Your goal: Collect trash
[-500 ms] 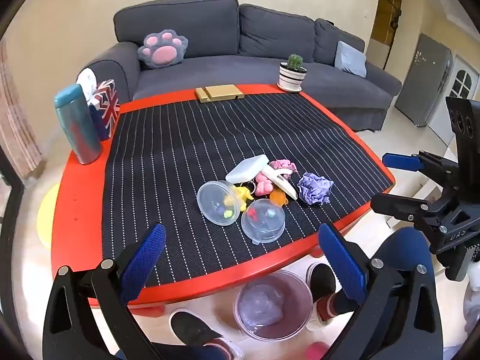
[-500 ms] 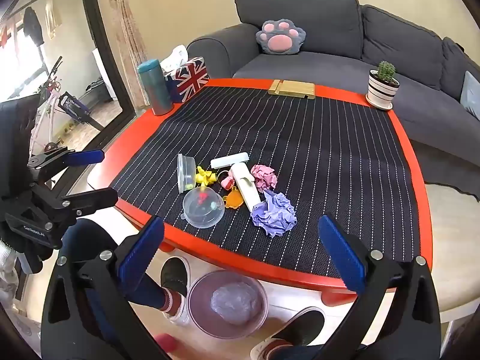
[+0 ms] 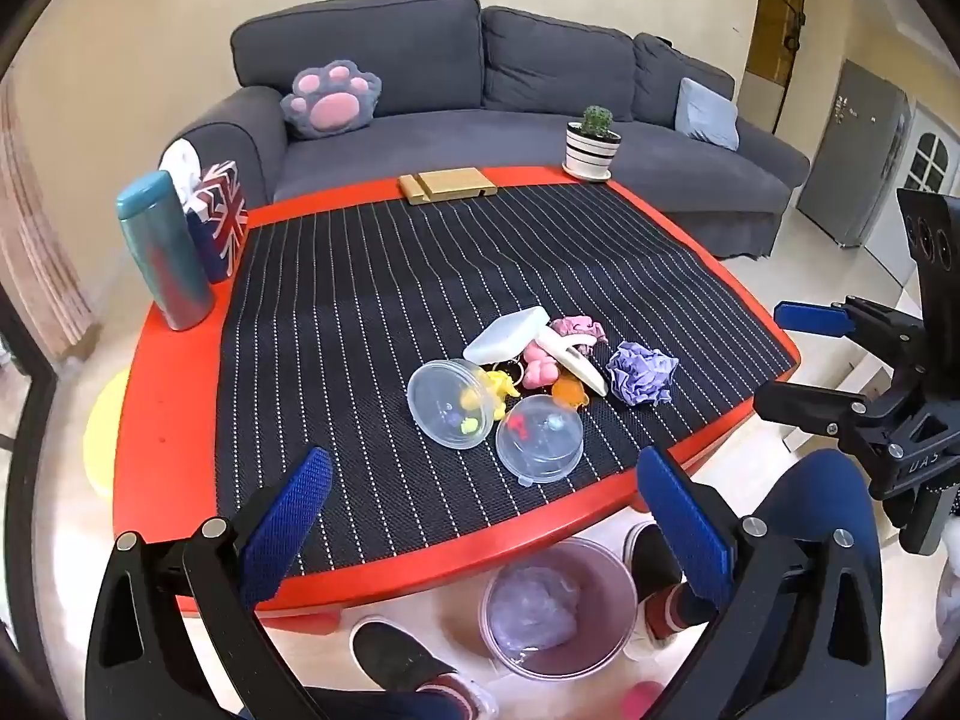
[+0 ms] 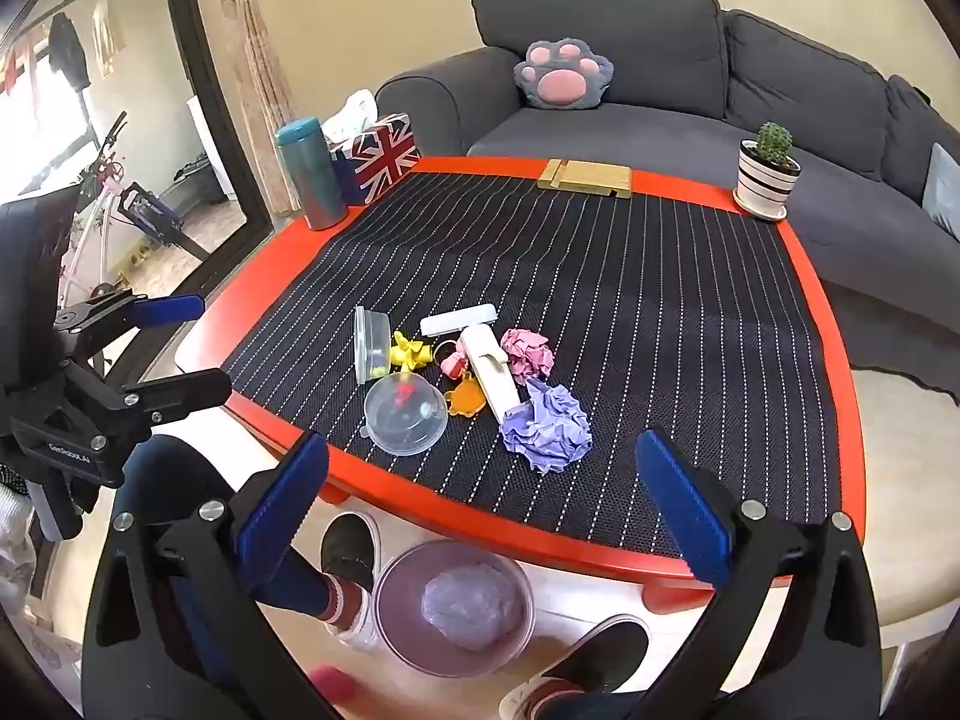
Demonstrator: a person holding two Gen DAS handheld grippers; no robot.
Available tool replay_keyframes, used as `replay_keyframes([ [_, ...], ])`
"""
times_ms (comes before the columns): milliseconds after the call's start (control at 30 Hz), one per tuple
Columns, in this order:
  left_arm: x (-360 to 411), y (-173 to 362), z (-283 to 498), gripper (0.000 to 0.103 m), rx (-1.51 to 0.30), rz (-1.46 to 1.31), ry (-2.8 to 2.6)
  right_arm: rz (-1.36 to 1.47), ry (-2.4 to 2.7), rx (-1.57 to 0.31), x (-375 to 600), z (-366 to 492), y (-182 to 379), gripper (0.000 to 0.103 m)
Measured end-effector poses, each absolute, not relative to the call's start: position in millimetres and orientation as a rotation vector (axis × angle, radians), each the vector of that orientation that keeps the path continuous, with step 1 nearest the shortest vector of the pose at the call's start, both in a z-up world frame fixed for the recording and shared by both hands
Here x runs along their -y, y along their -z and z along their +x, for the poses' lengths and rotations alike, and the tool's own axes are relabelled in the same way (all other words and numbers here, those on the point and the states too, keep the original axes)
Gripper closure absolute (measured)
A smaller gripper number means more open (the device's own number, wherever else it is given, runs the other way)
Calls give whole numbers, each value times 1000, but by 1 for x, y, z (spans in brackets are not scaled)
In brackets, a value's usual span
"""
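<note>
A crumpled purple paper ball (image 3: 641, 372) (image 4: 547, 426) and a crumpled pink paper ball (image 3: 579, 327) (image 4: 528, 351) lie on the striped mat among small toys, a white case (image 3: 507, 335) and two clear plastic containers (image 3: 540, 438) (image 4: 406, 415). A pink bin (image 3: 561, 606) (image 4: 453, 606) with a purple wad inside stands on the floor below the table's front edge. My left gripper (image 3: 480, 528) is open and empty over the front edge. My right gripper (image 4: 483, 504) is open and empty, also at the front edge; it also shows at the right of the left wrist view (image 3: 798, 360).
The red table (image 3: 162, 420) carries a teal bottle (image 3: 165, 252), a Union Jack tissue box (image 3: 219, 222), a wooden stand (image 3: 447, 185) and a potted cactus (image 3: 593, 144). A grey sofa (image 3: 480, 120) stands behind. The person's shoes (image 3: 396, 654) flank the bin.
</note>
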State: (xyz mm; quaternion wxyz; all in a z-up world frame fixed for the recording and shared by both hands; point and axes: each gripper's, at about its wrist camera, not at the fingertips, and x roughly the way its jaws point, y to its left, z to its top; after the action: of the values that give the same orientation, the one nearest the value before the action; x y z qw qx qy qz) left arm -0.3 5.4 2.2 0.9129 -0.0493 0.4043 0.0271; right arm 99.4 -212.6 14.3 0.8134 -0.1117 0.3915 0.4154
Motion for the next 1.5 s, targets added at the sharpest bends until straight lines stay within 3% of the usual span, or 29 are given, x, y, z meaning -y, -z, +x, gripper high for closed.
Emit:
replay_keyframes([
  [1500, -9, 2, 1, 5, -846, -127, -68, -233, -869, -849, 214, 103, -7, 3],
])
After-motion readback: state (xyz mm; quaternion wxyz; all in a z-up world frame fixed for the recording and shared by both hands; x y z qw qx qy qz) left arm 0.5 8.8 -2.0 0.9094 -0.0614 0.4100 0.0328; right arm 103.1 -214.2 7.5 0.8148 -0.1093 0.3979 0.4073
